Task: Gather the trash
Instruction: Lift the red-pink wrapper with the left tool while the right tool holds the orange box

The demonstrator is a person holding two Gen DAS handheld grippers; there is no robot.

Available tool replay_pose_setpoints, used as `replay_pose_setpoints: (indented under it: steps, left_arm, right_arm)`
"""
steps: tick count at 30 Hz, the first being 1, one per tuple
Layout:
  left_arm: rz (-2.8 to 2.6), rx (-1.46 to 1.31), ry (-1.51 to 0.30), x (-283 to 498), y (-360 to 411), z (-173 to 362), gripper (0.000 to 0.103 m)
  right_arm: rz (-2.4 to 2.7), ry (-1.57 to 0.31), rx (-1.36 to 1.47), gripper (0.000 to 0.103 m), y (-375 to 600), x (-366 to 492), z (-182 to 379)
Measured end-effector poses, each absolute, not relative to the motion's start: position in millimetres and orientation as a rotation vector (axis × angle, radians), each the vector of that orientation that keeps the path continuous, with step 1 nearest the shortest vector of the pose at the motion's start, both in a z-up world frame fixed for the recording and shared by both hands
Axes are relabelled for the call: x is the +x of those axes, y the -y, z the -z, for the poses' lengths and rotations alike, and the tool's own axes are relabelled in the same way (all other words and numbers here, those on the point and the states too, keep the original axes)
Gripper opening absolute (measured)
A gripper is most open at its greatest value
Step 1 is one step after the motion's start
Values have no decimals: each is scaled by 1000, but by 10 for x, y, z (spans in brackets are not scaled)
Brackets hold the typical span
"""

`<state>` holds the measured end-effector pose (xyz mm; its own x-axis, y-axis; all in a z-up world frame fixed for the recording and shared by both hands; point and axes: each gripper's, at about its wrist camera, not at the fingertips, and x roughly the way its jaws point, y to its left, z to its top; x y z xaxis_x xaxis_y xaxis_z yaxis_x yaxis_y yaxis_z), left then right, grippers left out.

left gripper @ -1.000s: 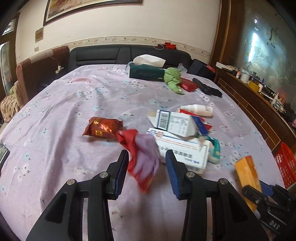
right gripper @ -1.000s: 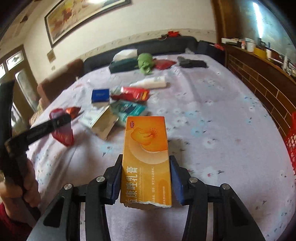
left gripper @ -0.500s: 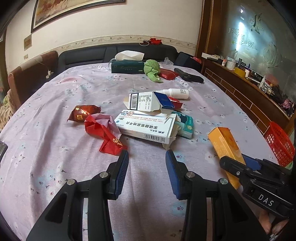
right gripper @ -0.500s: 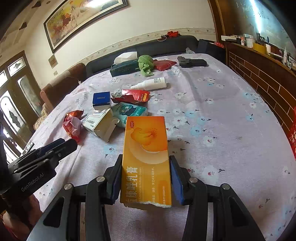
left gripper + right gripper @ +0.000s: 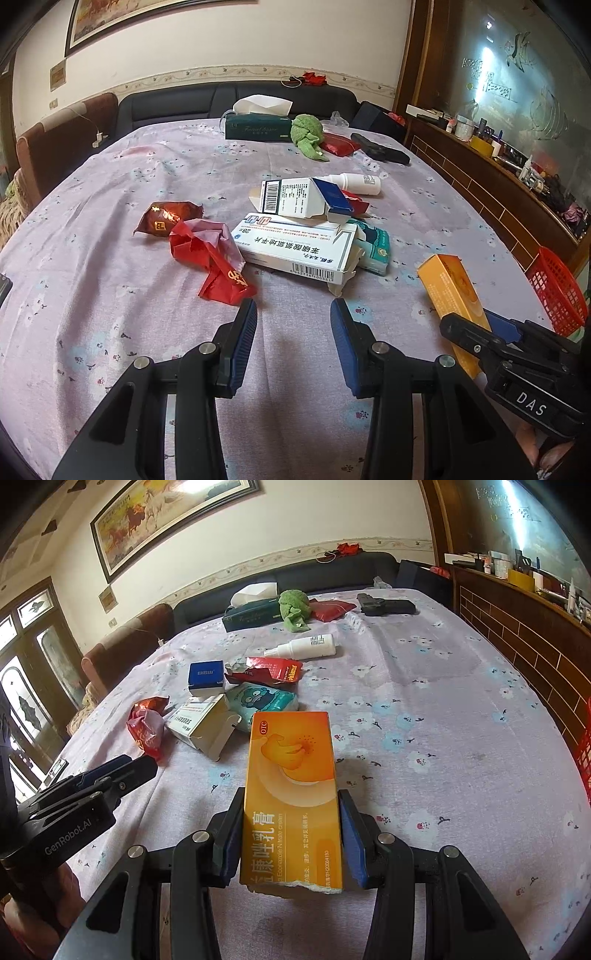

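Note:
Trash lies in a heap mid-table: a crumpled red wrapper (image 5: 214, 258), a dark red snack packet (image 5: 166, 218), a long white medicine box (image 5: 295, 251), a white-and-blue carton (image 5: 295, 197), a teal tissue pack (image 5: 376, 247) and a torn red packet (image 5: 273, 668). My left gripper (image 5: 293, 310) is open and empty, just short of the red wrapper and the white box. My right gripper (image 5: 291, 794) is shut on an orange ointment box (image 5: 291, 775), held above the cloth. In the left wrist view that orange box (image 5: 448, 284) sticks up at the right.
A white spray bottle (image 5: 358, 182), a green tissue box (image 5: 258, 127), a green cloth (image 5: 306, 133) and a black case (image 5: 380, 149) lie farther back. A red basket (image 5: 557, 291) stands off the table's right edge. A brick-faced counter runs along the right.
One second ago the red wrapper was in the air between my left fingers; it now lies on the cloth. The left gripper has drawn back from the heap. The right has not moved.

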<state>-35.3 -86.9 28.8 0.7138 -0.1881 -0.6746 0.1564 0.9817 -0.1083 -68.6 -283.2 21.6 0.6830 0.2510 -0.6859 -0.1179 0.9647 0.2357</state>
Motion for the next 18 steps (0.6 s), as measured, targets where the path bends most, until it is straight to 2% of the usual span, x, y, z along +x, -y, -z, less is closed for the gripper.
replay_pose_setpoints:
  steps: [18]
  left_arm:
    - [186, -38, -757, -342, 871, -272, 40]
  right_arm:
    - [-207, -786, 183, 50, 2841, -689, -219]
